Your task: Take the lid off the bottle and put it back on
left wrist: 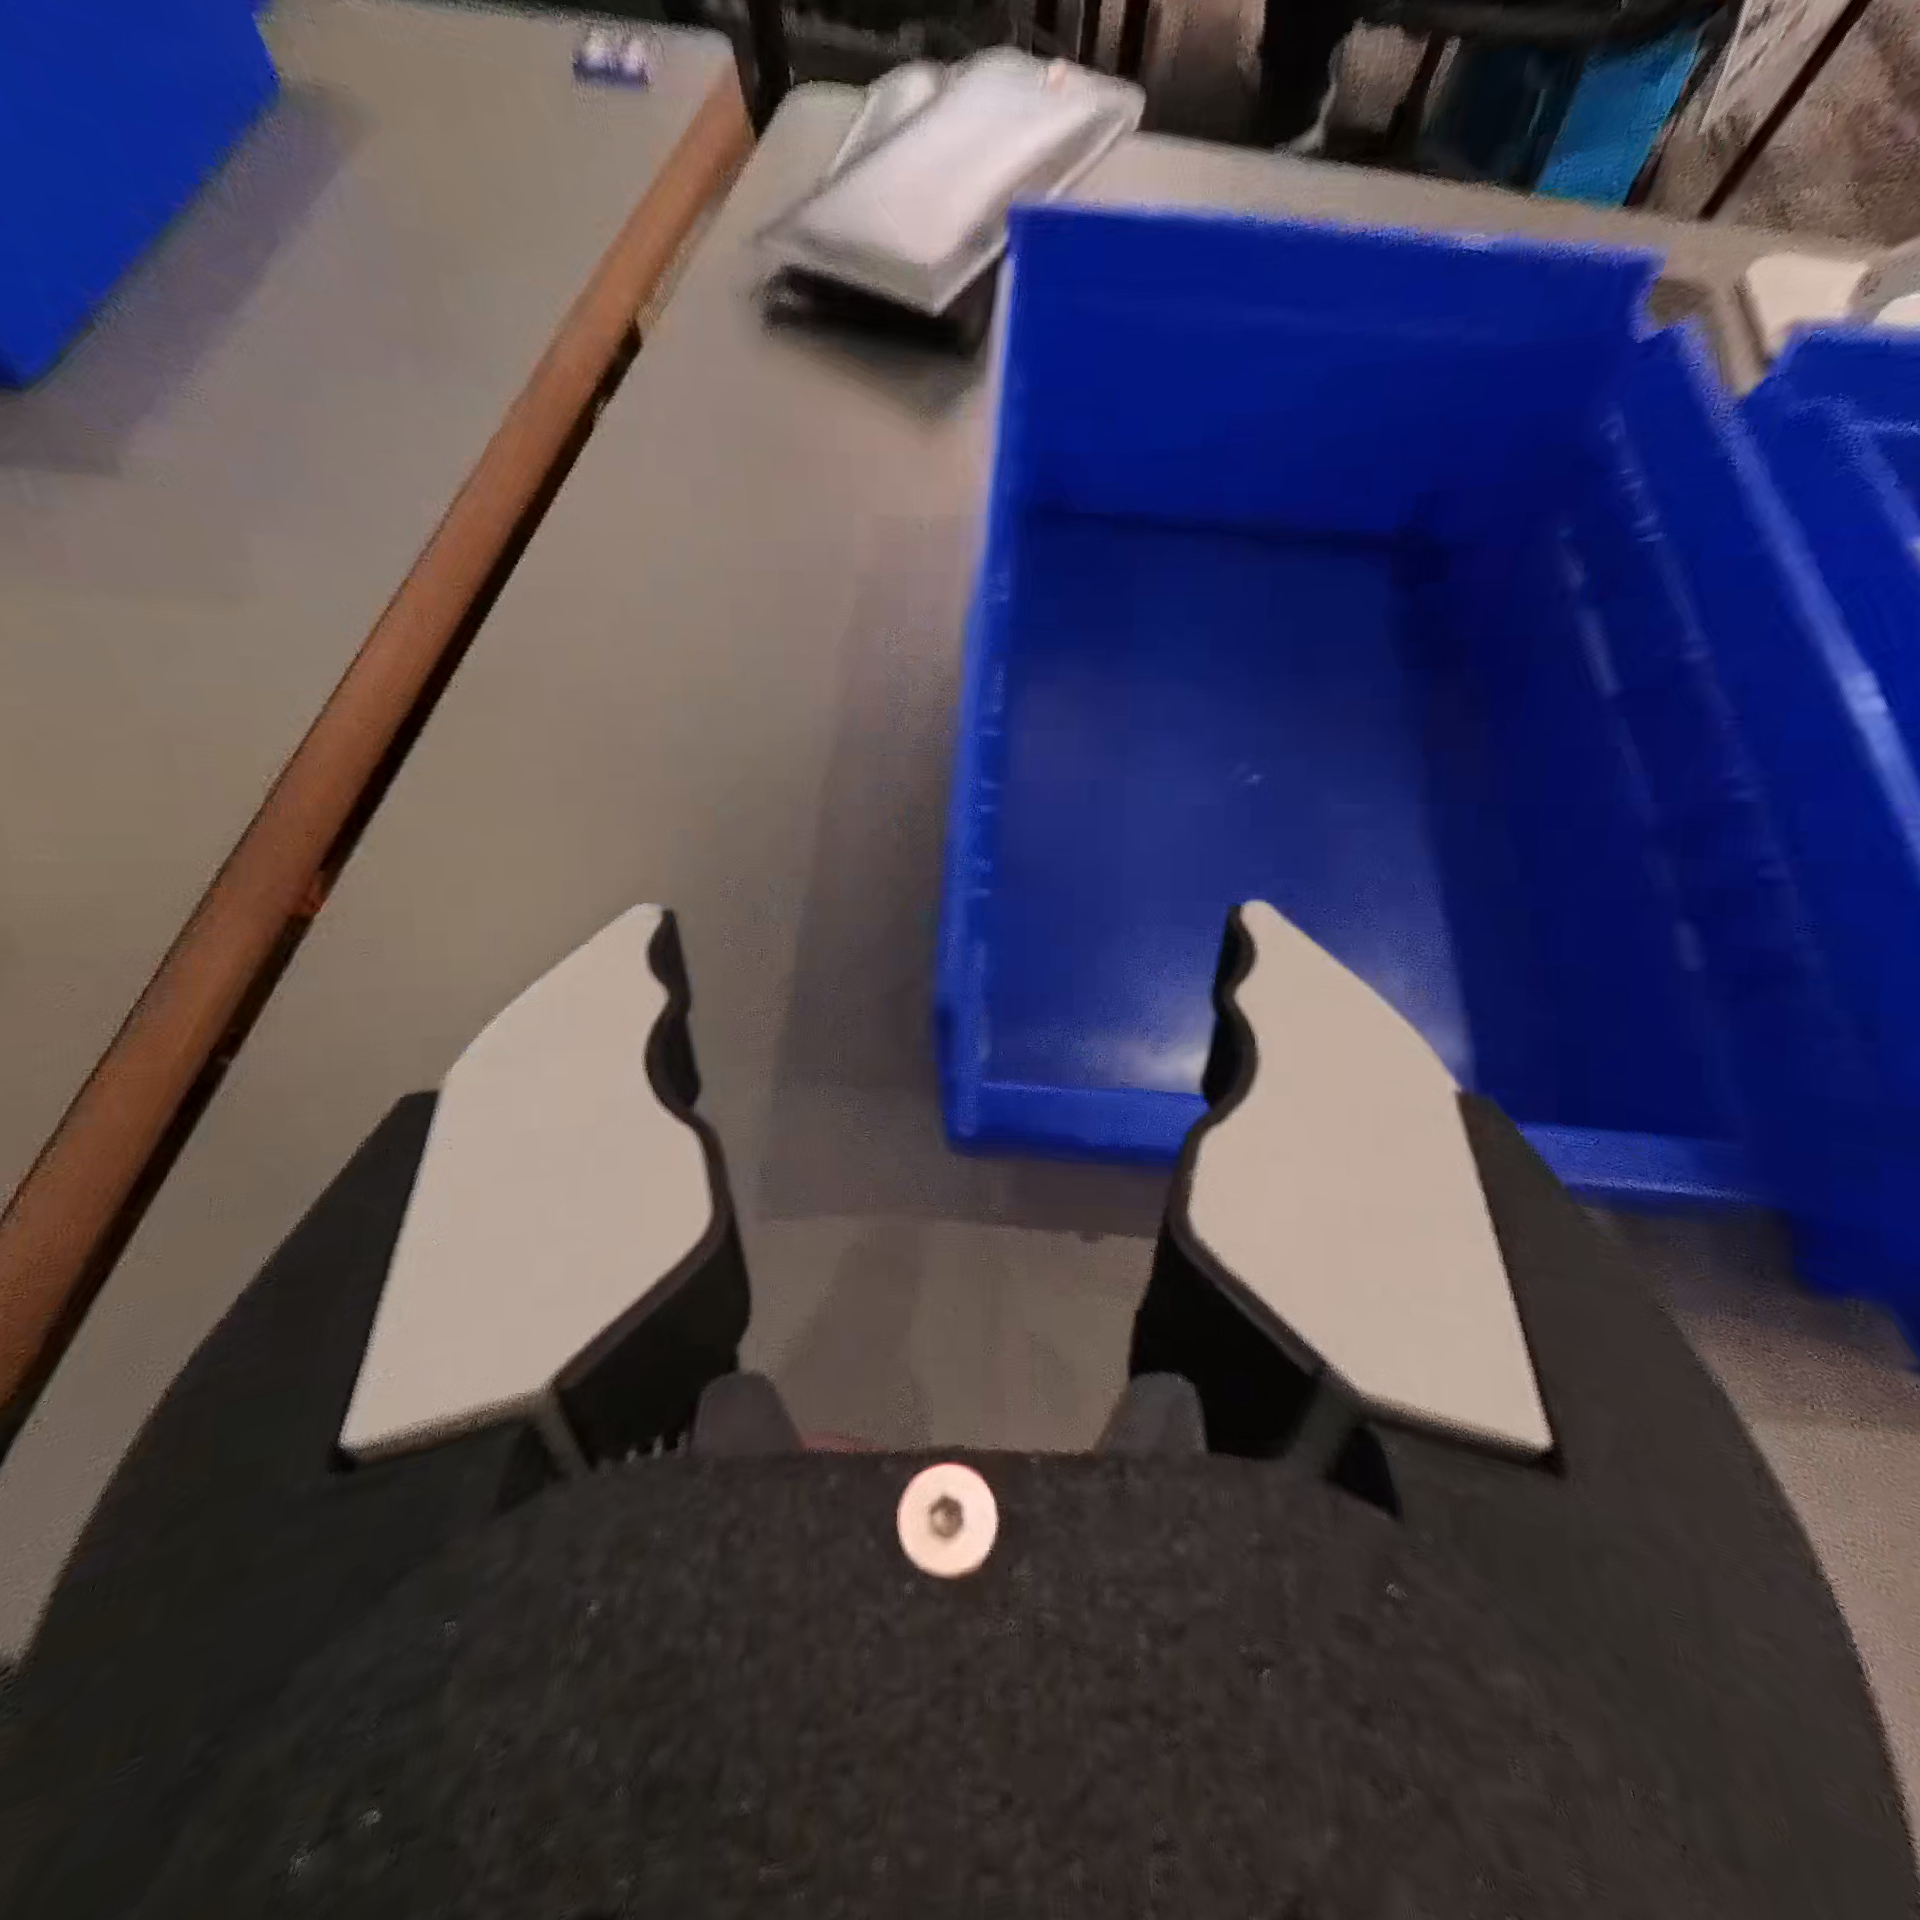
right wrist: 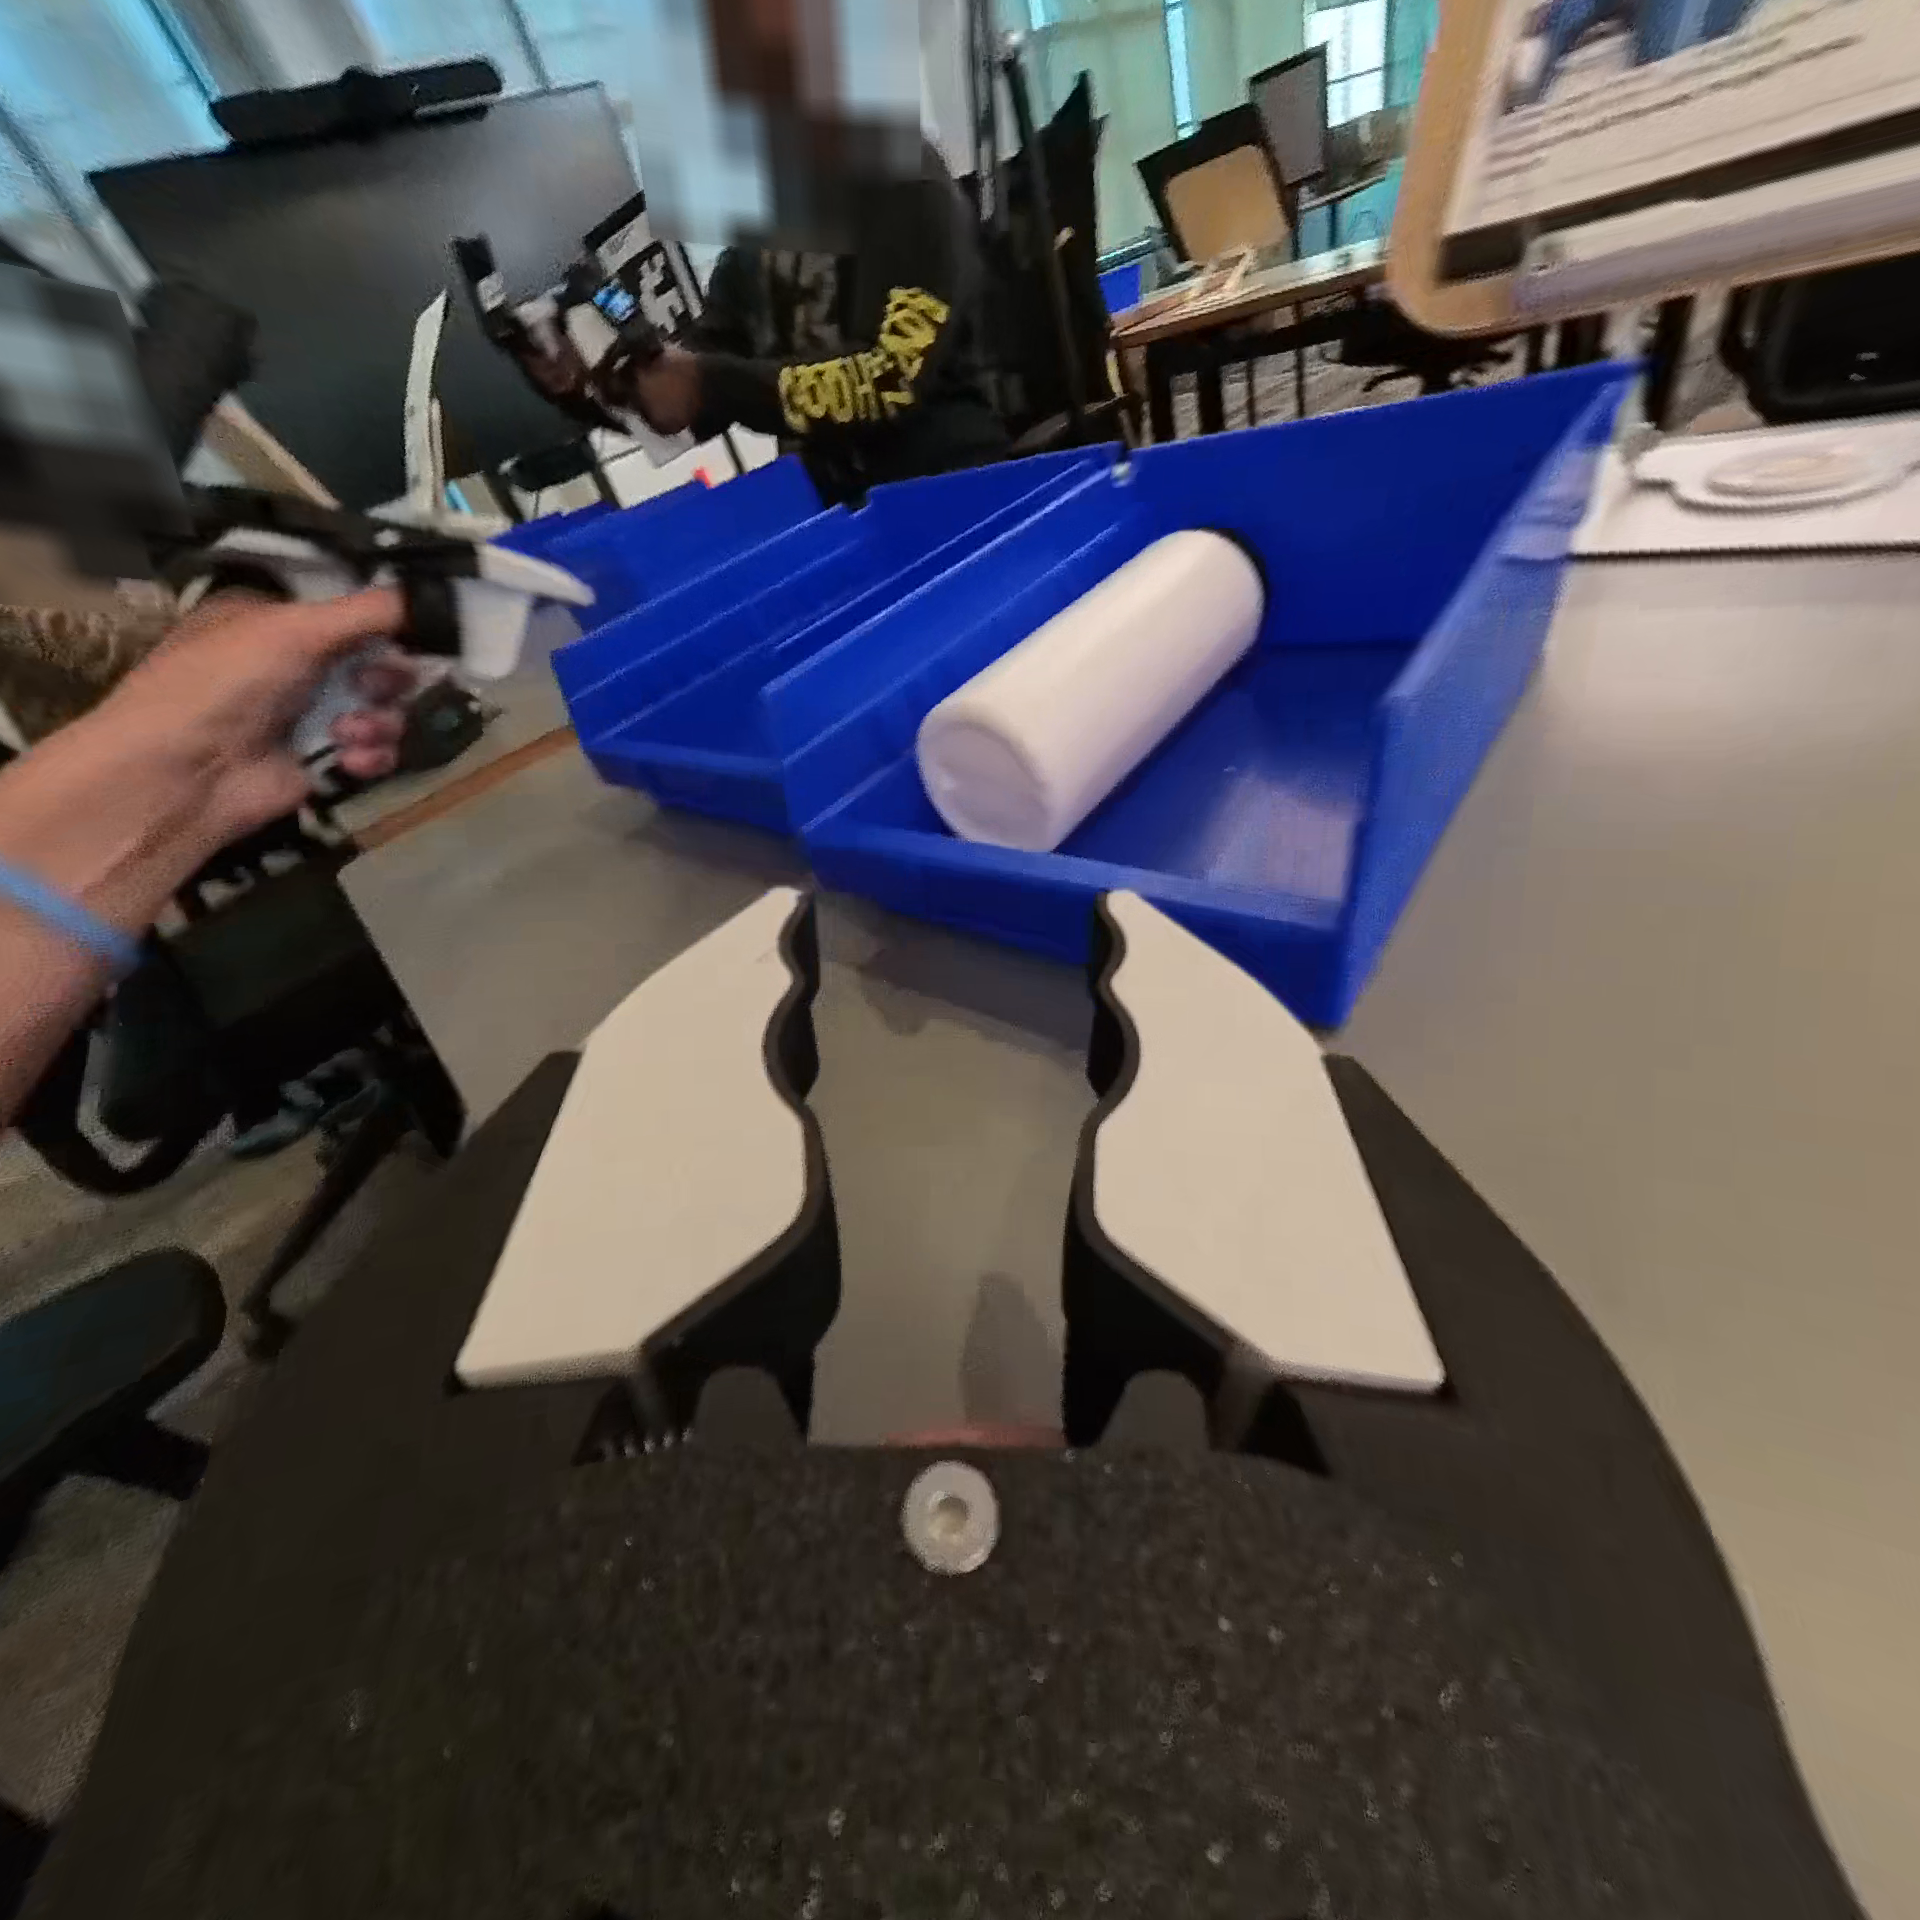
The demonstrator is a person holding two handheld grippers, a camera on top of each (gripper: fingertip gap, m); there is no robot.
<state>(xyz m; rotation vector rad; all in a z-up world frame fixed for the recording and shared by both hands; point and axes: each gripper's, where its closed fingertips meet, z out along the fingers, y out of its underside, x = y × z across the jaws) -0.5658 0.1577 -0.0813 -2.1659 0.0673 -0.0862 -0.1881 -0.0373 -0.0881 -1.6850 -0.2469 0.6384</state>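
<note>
Left gripper (left wrist: 951,914) is held above the grey tabletop (left wrist: 675,727), fingers (left wrist: 582,1091) spread wide, released, nothing between them. Its right fingertip is seen over the near wall of a blue bin (left wrist: 1226,790); this bin's floor is bare in the left wrist view. A second blue bin (left wrist: 1860,540) stands just beside it on the right, only partly in frame. A silver-grey flat packet (left wrist: 935,187) lies toward the far edge of the tabletop, beyond the bin. A brown wooden strip (left wrist: 343,748) marks the tabletop's left edge, with another grey surface beyond it.

Right gripper (right wrist: 951,909) is likewise released, fingers (right wrist: 665,1174) parted with only bare tabletop (right wrist: 1662,935) seen between them, just short of the near wall of a blue bin (right wrist: 1455,748). The white bottle (right wrist: 1091,686) lies on its side inside that bin, resting diagonally against the bin's left wall, base end toward the camera; a dark lid is glimpsed at its far end, still on, detail unclear. More blue bins (right wrist: 675,675) are lined up just beside it on the left.

The left gripper (right wrist: 499,592) is also seen at the left of the right wrist view, held by a hand (right wrist: 156,769). A person in dark clothing (right wrist: 862,374) is seated in the blurred background
</note>
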